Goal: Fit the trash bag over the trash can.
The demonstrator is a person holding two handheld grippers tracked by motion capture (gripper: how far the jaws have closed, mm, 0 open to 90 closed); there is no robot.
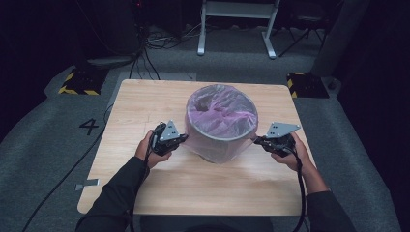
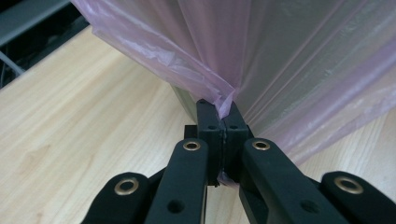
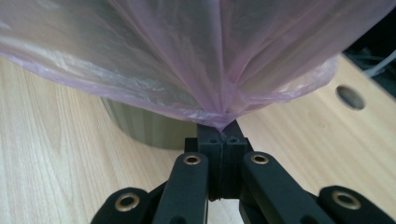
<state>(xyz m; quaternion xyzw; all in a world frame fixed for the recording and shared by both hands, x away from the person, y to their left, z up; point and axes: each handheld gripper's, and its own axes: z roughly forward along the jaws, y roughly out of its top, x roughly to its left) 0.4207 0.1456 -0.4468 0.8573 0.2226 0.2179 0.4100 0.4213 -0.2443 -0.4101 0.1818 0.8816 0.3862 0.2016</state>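
A grey round bin (image 1: pixel 221 131) stands mid-table, lined with a thin pink plastic bag (image 1: pixel 220 111) whose edge drapes over the rim and down the outside. My left gripper (image 1: pixel 181 139) is at the bin's left side, shut on a fold of the pink bag (image 2: pixel 224 100); the film is pinched between the closed jaws. My right gripper (image 1: pixel 257 140) sits at the bin's right side, likewise shut on the bag's hem (image 3: pixel 219 122), which is drawn into a point at the jaw tips. The grey bin wall (image 3: pixel 144 126) shows under the film.
The wooden table (image 1: pixel 145 106) has bare room on all sides of the bin. A round hole (image 3: pixel 350 97) is cut in the tabletop near my right gripper. On the floor behind are cables, yellow-black striped blocks (image 1: pixel 77 83) and a white frame's legs (image 1: pixel 237 29).
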